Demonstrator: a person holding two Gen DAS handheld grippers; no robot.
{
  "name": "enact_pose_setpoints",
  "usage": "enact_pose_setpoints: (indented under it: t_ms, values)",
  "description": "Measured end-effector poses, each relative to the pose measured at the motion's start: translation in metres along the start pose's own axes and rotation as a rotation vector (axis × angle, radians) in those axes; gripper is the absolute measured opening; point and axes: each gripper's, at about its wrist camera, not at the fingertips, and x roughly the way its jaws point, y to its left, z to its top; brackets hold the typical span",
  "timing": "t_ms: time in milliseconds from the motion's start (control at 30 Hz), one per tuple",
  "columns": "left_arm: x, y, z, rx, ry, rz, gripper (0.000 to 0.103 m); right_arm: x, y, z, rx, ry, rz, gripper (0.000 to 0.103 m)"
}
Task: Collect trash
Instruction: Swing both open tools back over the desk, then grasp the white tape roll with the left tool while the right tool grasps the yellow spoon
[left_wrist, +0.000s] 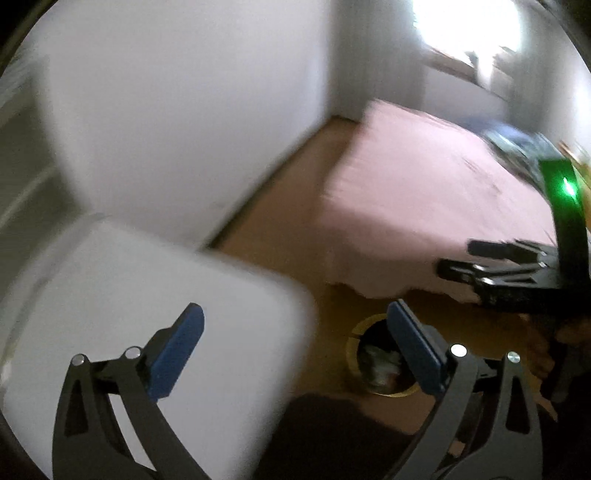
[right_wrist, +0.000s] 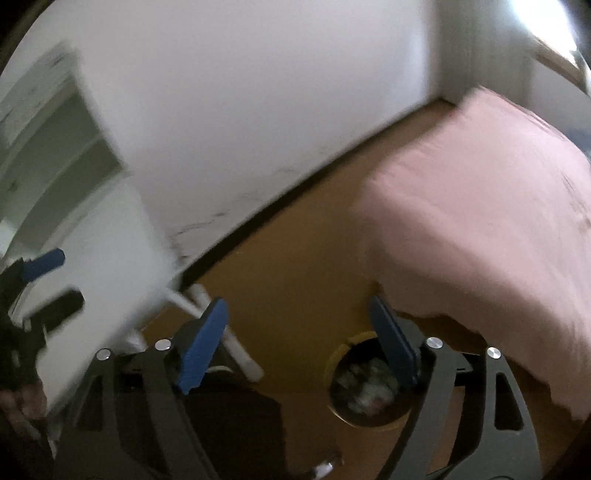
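A round bin with a yellow rim stands on the brown floor below, with crumpled pale trash inside; the right wrist view shows the same bin. My left gripper hangs open above the floor, its right finger over the bin's edge and nothing between the blue pads. My right gripper is open too and holds nothing, its right pad over the bin. From the left wrist camera the right gripper shows at the right edge. The left gripper shows at the far left of the right wrist view. Both views are motion-blurred.
A white table top on white legs sits to the left. A bed with a pink cover fills the right, its hem near the bin. White wall behind, a bright window at top right. A dark shape lies below.
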Motion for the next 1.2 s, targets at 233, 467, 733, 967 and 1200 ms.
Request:
enact_pose_setpoints:
  t_ms: [233, 467, 733, 967, 1200]
  values:
    - [-0.045, 0.193, -0.049, -0.254, 0.026, 0.357, 0.096, 0.047, 0.149, 0.025, -0.259, 0.047, 0.201, 0.080]
    - [-0.053, 0.345, -0.102, -0.448, 0.068, 0.494, 0.096, 0.082, 0.263, 0.025, -0.459, 0.098, 0.324, 0.080]
    - [-0.022, 0.397, -0.110, -0.453, 0.095, 0.464, 0.093, 0.103, 0.348, 0.029, -0.564, 0.135, 0.395, 0.080]
    - [-0.005, 0.412, -0.115, -0.402, 0.137, 0.408, 0.061, 0.120, 0.405, 0.034, -0.617, 0.158, 0.436, 0.080]
    - [-0.014, 0.406, -0.120, -0.406, 0.105, 0.411, 0.045, 0.137, 0.480, 0.054, -0.664, 0.218, 0.445, 0.080]
